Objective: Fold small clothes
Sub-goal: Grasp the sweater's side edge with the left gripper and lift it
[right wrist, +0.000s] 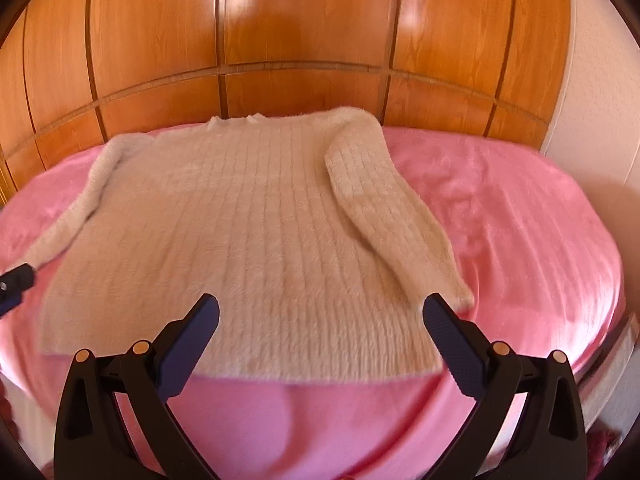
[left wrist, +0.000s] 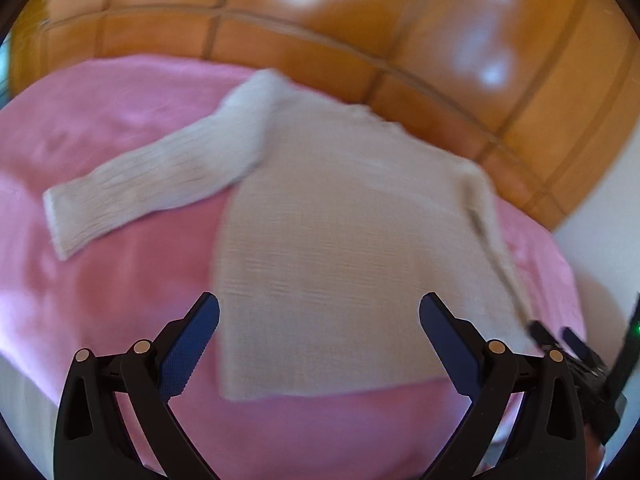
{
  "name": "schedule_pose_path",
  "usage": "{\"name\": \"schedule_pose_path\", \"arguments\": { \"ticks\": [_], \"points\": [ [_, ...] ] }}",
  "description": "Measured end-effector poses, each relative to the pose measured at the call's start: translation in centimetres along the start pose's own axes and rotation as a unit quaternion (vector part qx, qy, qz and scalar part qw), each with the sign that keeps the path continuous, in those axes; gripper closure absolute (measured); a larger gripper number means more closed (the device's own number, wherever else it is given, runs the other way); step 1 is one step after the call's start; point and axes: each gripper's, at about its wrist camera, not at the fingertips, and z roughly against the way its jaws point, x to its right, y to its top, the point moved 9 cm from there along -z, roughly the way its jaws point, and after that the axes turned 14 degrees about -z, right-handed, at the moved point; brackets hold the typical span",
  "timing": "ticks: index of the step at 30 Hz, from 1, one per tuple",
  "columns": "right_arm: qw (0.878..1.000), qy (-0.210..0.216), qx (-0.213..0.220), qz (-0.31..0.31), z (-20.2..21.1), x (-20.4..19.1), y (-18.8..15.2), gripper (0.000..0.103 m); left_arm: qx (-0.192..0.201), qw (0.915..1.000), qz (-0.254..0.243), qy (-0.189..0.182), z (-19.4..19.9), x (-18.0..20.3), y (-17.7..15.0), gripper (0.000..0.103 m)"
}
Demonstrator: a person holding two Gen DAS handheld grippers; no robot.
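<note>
A cream ribbed knit sweater (left wrist: 340,220) (right wrist: 240,220) lies flat on a pink blanket (left wrist: 120,120) (right wrist: 520,220), neck toward the headboard. Its left sleeve (left wrist: 140,192) stretches out sideways onto the blanket. The right sleeve (right wrist: 384,208) lies folded down along the body's right side. My left gripper (left wrist: 319,308) hovers open over the hem, nothing between its blue pads. My right gripper (right wrist: 320,308) is open above the hem near the right sleeve's cuff, holding nothing. Each gripper also shows at the other view's edge, right gripper (left wrist: 560,340) and left gripper (right wrist: 16,276). The left wrist view is blurred.
A glossy wooden panelled headboard (right wrist: 300,40) (left wrist: 320,20) stands right behind the bed. A white wall (right wrist: 592,80) borders the right side. Bare pink blanket extends right of the sweater and in front of its hem.
</note>
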Motion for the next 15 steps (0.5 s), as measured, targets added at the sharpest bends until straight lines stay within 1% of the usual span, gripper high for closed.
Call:
{"name": "schedule_pose_path", "arguments": {
  "ticks": [1,3,6,9,10,11,13,14,15],
  "points": [
    [1.0,-0.005,0.005,0.011,-0.9,0.0,0.3,0.002,-0.002,0.9999,0.004,0.01,-0.3,-0.9,0.0,0.004],
    [1.0,-0.009,0.016,0.021,-2.2,-0.1,0.8,0.002,-0.003,0.9989,0.015,0.044,-0.8,-3.7,-0.1,0.004],
    [0.999,-0.018,0.02,0.027,-4.5,0.1,2.0,0.002,0.012,0.9959,0.041,0.08,-0.9,-7.8,0.1,0.004],
    [0.999,-0.029,0.031,0.024,-6.4,0.5,3.6,0.002,0.025,0.9885,0.084,0.123,-0.4,-12.4,0.0,0.004],
    [0.998,-0.036,0.037,0.024,-6.9,0.8,4.4,0.002,0.025,0.9842,0.098,0.145,-0.3,-13.8,0.0,0.004],
    [0.998,-0.041,0.043,0.023,-7.3,1.0,5.0,0.002,0.022,0.9771,0.117,0.176,0.1,-15.7,-0.2,0.004],
    [0.997,-0.051,0.045,0.022,-8.5,1.5,6.1,0.002,0.023,0.9631,0.15,0.222,0.4,-19.2,-0.7,0.004],
    [0.997,-0.053,0.047,0.02,-8.9,1.6,6.4,0.002,0.018,0.9596,0.16,0.231,0.3,-20.0,-0.9,0.004],
    [0.997,-0.056,0.046,0.019,-9.6,1.8,6.7,0.002,0.018,0.9578,0.167,0.233,0.1,-20.9,-1.0,0.004]
  ]
}}
